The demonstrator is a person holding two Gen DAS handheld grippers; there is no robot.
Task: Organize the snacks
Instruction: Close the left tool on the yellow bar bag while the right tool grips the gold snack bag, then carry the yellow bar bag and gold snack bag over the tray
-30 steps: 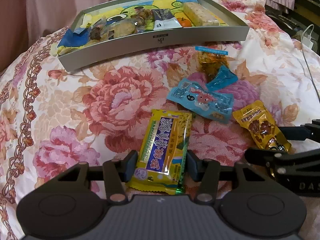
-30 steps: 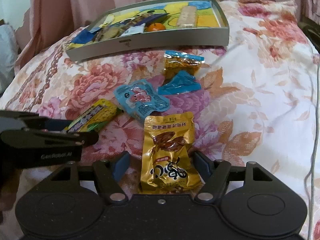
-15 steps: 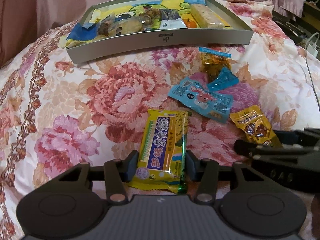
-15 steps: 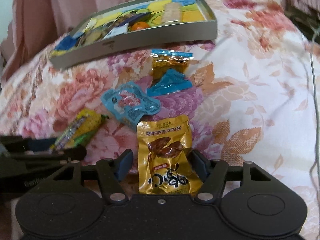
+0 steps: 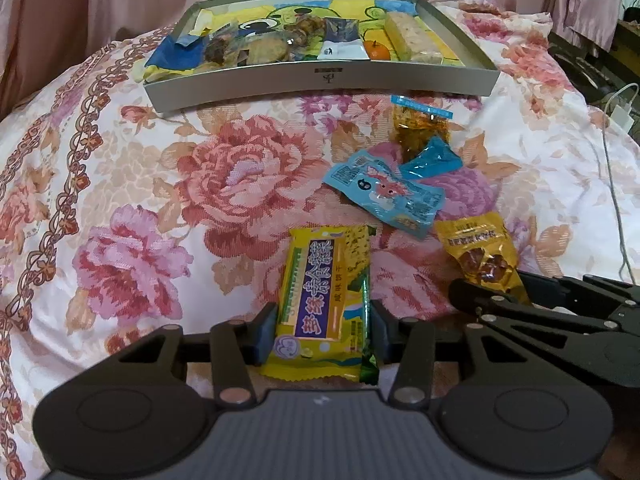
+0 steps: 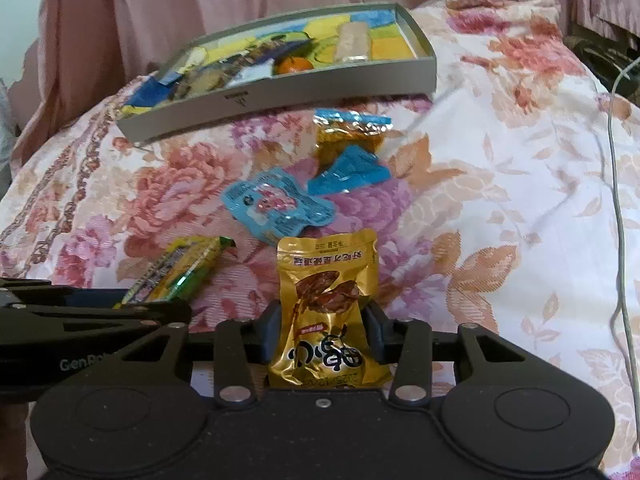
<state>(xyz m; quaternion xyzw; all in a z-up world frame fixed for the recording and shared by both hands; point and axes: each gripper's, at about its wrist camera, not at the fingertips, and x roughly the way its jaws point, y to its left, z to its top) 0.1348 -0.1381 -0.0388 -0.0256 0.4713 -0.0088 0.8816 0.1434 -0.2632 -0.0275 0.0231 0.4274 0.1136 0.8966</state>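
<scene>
On a floral bedspread lies a yellow biscuit packet (image 5: 324,292), lengthwise between the pads of my left gripper (image 5: 322,320), which press on its two long edges. In the right wrist view a gold nut pouch (image 6: 328,288) stands between the jaws of my right gripper (image 6: 322,320). Those jaws are closing and pinch the pouch at its waist. The two grippers sit side by side, left beside right. Farther back stands a grey tray (image 5: 320,92) holding several snacks and a small orange.
Between the grippers and the tray lie a light blue packet (image 5: 384,194), a small blue wrapper (image 5: 432,158) and an amber packet with a blue top (image 5: 420,124). A white cable (image 5: 612,184) runs down the right side. A pink curtain (image 5: 120,0) hangs behind.
The right jaws have drawn in from wide apart until they squeeze the gold pouch. The left jaws narrowed slightly on the yellow packet. Both views rolled a little.
</scene>
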